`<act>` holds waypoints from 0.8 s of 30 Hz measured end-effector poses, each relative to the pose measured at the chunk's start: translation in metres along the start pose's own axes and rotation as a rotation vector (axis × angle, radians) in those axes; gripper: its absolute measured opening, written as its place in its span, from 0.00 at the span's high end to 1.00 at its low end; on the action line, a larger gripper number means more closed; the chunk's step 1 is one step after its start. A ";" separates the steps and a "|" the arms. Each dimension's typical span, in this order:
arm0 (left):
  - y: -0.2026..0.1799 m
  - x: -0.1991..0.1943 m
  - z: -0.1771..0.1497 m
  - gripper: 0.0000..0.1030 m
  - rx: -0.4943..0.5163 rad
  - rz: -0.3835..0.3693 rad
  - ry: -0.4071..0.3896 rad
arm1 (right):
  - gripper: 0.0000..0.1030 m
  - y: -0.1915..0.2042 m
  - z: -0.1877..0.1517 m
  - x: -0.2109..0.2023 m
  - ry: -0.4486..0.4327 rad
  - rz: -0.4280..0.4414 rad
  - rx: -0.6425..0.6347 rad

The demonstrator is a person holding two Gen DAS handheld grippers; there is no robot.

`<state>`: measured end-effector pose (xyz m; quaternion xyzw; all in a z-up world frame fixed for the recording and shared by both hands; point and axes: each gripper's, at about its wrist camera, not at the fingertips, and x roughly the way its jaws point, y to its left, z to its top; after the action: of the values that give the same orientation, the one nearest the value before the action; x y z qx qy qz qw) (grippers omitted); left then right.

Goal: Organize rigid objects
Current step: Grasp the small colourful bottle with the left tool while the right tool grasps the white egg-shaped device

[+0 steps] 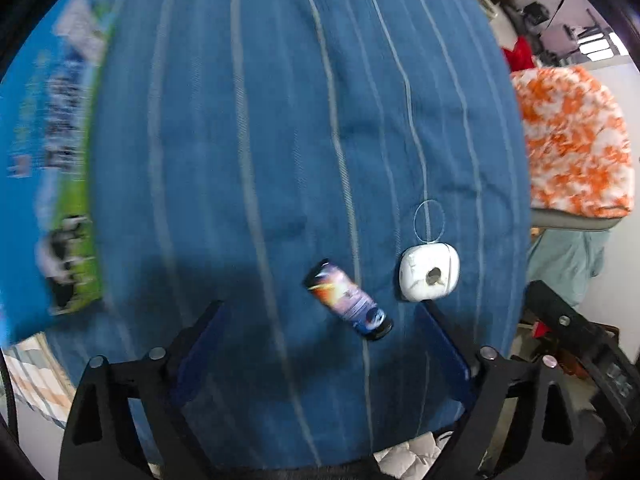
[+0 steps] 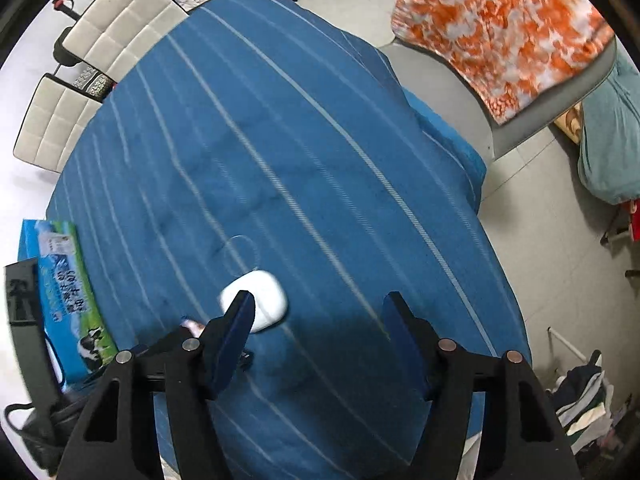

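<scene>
Both grippers, left gripper (image 1: 320,312) and right gripper (image 2: 318,308), are held above the blue striped cloth (image 1: 240,140), jaws spread wide and empty. Between the left fingers a printed tube (image 1: 347,300) is framed, likely for pickup; a white case (image 1: 429,273) lies just beside it, the milk carton (image 1: 48,160) well apart.

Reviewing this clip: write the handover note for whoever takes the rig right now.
Left tool: open, empty, above the cloth.
Right tool: open, empty.
Small printed bottle lies on its side on the blue striped cloth, the white case beside it.
Milk carton box sits at the cloth's left edge.
Done: nothing visibly sorted.
Left: probably gather the bottle and case.
</scene>
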<state>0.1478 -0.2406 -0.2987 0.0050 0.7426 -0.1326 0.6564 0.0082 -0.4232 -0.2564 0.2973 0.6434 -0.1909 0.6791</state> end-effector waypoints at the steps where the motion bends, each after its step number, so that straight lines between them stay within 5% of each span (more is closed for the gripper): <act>1: -0.007 0.010 0.001 0.10 -0.002 0.028 0.007 | 0.33 -0.002 0.001 0.005 0.009 0.000 0.001; 9: -0.034 0.049 -0.007 0.10 0.094 0.246 0.018 | 0.33 0.008 0.006 0.033 0.069 0.021 -0.049; 16: -0.003 0.041 -0.019 0.10 -0.007 0.222 0.038 | 0.33 0.027 0.003 0.054 0.108 0.066 -0.104; 20: -0.008 0.043 -0.020 0.11 0.018 0.216 0.023 | 0.33 0.041 0.001 0.064 0.123 0.065 -0.149; 21: -0.012 0.045 -0.018 0.25 0.022 0.209 0.022 | 0.33 0.044 0.000 0.067 0.126 0.064 -0.156; 24: -0.029 0.044 -0.019 0.41 0.078 0.216 -0.022 | 0.33 0.052 -0.002 0.078 0.152 0.062 -0.166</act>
<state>0.1183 -0.2720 -0.3341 0.1091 0.7247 -0.0898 0.6744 0.0478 -0.3727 -0.3254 0.2733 0.6972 -0.0927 0.6562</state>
